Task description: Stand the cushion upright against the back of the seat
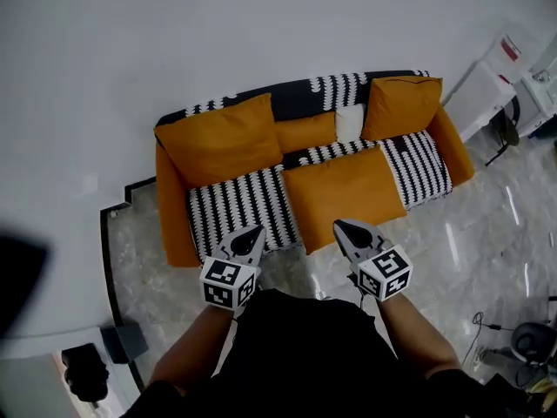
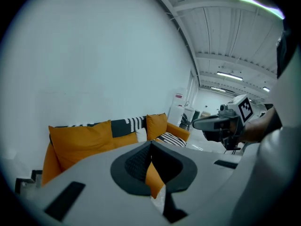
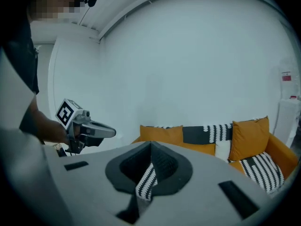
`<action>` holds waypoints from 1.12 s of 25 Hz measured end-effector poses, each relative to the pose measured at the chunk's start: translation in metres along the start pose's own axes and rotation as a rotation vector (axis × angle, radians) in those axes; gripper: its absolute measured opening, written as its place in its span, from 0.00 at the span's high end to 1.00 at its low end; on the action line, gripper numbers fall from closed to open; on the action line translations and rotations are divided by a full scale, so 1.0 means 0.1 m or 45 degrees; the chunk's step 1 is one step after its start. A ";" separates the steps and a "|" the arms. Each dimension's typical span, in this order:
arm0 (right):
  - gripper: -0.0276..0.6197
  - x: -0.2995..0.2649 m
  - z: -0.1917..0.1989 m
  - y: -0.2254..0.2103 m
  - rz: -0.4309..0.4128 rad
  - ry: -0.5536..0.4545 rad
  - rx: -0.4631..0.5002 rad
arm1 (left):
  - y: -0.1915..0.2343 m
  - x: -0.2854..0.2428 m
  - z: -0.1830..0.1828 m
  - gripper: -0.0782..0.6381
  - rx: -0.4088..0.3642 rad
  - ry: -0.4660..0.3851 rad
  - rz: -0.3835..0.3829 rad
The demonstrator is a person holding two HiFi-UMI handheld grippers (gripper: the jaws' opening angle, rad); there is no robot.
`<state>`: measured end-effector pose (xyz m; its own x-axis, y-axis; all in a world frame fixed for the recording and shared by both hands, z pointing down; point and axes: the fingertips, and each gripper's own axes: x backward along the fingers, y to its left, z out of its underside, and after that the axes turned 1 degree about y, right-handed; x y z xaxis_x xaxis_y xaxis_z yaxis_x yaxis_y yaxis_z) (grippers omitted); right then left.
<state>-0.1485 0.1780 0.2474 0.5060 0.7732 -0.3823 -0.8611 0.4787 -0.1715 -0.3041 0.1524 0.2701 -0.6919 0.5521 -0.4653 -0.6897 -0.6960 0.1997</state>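
An orange sofa (image 1: 174,207) with black-and-white striped seat covers stands against the white wall. An orange cushion (image 1: 344,194) lies flat on the middle of the seat, its front edge at the seat's front. Two more orange cushions stand upright against the back, one at the left (image 1: 224,138) and one at the right (image 1: 402,104). A small white cushion (image 1: 350,122) sits between them. My left gripper (image 1: 258,231) and right gripper (image 1: 339,225) hover in front of the seat's front edge, apart from the flat cushion. Both are shut with nothing held.
A white cabinet (image 1: 483,90) and a dark chair (image 1: 509,133) stand right of the sofa. A black-edged step (image 1: 109,233) runs left of it, with dark boxes (image 1: 87,368) on the floor. Cables and a round device (image 1: 526,338) lie at lower right.
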 end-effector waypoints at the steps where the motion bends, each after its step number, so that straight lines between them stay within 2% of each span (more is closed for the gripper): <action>1: 0.90 0.14 0.08 -0.09 0.003 0.001 0.001 | -0.14 -0.05 0.01 0.87 0.006 -0.007 -0.011; 5: 0.90 0.75 0.34 -0.51 0.042 -0.011 -0.020 | -0.59 -0.25 0.05 0.87 -0.012 -0.024 -0.069; 9: 0.90 1.34 0.58 -0.88 0.106 -0.036 -0.067 | -0.93 -0.38 0.14 0.87 0.024 -0.022 -0.110; 15: 0.90 1.98 0.84 -1.29 0.197 -0.037 -0.161 | -1.42 -0.49 0.22 0.87 0.043 0.036 -0.100; 21: 0.90 2.22 1.04 -1.83 0.336 -0.036 -0.246 | -1.47 -0.60 0.36 0.87 0.067 0.091 -0.116; 25: 0.90 2.18 1.19 -2.17 0.405 0.016 -0.298 | -1.36 -0.80 0.50 0.87 0.084 0.149 -0.134; 28: 0.90 2.24 1.28 -2.43 0.433 0.068 -0.295 | -1.42 -1.08 0.48 0.87 0.102 0.157 -0.117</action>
<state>0.1804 0.2877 0.3196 0.1926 0.8455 -0.4980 -0.9703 0.0886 -0.2249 -0.1412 0.2135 0.3330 -0.5970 0.5478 -0.5860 -0.7671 -0.6036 0.2172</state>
